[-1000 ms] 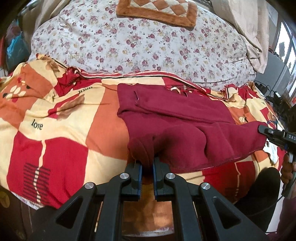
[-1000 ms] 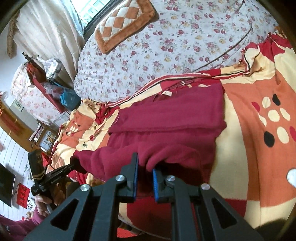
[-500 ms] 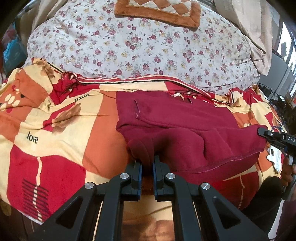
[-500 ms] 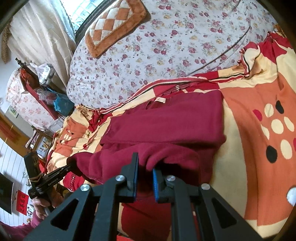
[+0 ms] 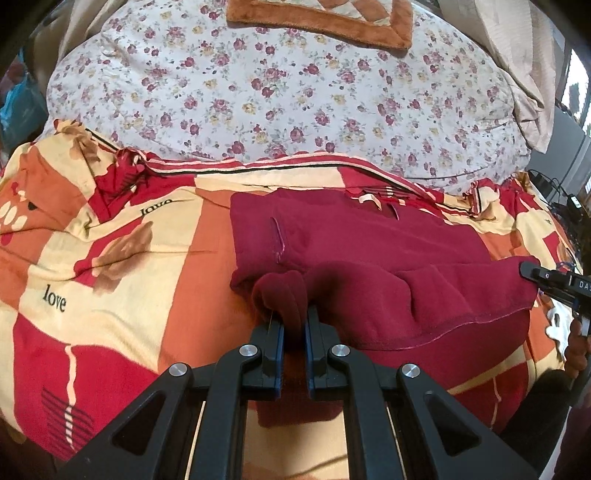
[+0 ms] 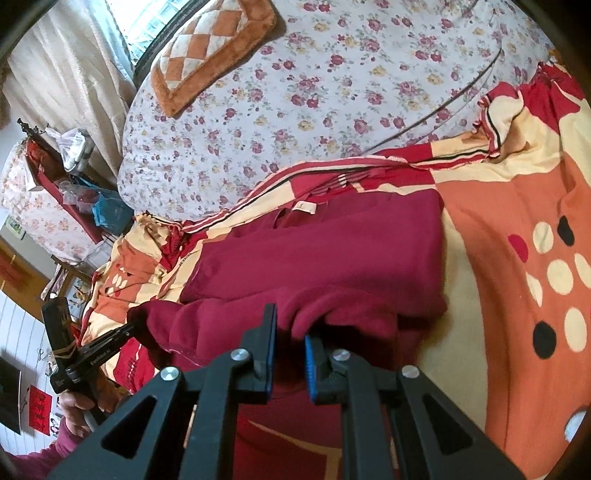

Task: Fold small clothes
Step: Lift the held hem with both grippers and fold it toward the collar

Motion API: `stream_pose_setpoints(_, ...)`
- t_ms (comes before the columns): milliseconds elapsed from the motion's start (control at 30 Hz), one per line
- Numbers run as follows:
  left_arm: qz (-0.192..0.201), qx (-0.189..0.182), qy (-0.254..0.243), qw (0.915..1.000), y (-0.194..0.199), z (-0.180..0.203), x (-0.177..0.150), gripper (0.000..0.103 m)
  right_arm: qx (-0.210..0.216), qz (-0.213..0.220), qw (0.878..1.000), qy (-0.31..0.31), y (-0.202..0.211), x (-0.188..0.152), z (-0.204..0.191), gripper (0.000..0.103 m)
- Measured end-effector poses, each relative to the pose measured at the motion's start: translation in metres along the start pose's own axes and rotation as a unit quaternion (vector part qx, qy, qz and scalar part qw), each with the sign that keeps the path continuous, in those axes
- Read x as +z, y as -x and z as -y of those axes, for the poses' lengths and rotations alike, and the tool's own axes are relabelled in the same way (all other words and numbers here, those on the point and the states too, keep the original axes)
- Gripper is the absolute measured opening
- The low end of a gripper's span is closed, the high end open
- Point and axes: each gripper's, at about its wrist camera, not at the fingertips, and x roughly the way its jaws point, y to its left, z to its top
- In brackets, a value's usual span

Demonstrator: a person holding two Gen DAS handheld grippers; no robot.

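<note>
A dark red fleece garment (image 5: 369,251) lies on the patterned blanket (image 5: 110,258), its near edge lifted and doubled back over the flat part. My left gripper (image 5: 293,325) is shut on the garment's left near corner, which bunches between its pads. The right gripper (image 5: 532,271) shows at the far right of that view, holding the other corner. In the right wrist view my right gripper (image 6: 290,332) is shut on a fold of the garment (image 6: 332,251), and the left gripper (image 6: 129,328) grips the far corner at left, held by a hand (image 6: 79,402).
A floral quilt (image 5: 295,92) covers the bed beyond the blanket, with a brown checked cushion (image 5: 321,14) on it. Cables (image 5: 554,195) lie at the right edge. In the right wrist view, a cluttered shelf (image 6: 66,177) stands past the bed.
Both grippers have carried the garment's near edge forward over the flat part, toward the quilt. The fold has deepened; the bed's front edge has left the view.
</note>
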Motion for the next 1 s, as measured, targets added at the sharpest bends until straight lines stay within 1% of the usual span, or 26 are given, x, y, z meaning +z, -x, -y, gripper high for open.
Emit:
stream_pose_setpoints(333,0.001,0.006,-0.005,1.0,-0.022,0.001,0.029,0.0,-0.013,0.001,1.0,-0.009,-0.02,0.024,0.011,0.013)
stream_pose_setpoints(567,-0.017,0.01,0.001,0.9998,-0.051,-0.004,0.046,0.0,-0.019,-0.004,1.0,-0.024,-0.037,0.04,0.023,0.013)
stream_pose_setpoints(767,-0.023,0.017,0.003,0.9996,-0.071,-0.006,0.057,0.0,-0.027,-0.01,0.999,-0.035,-0.056,0.055,0.035,0.013)
stream_pose_setpoints(1000,-0.037,0.024,0.014,0.9989,-0.099,-0.013,0.064,0.0,-0.05,-0.023,0.998,-0.029,-0.079,0.064,0.043,0.013)
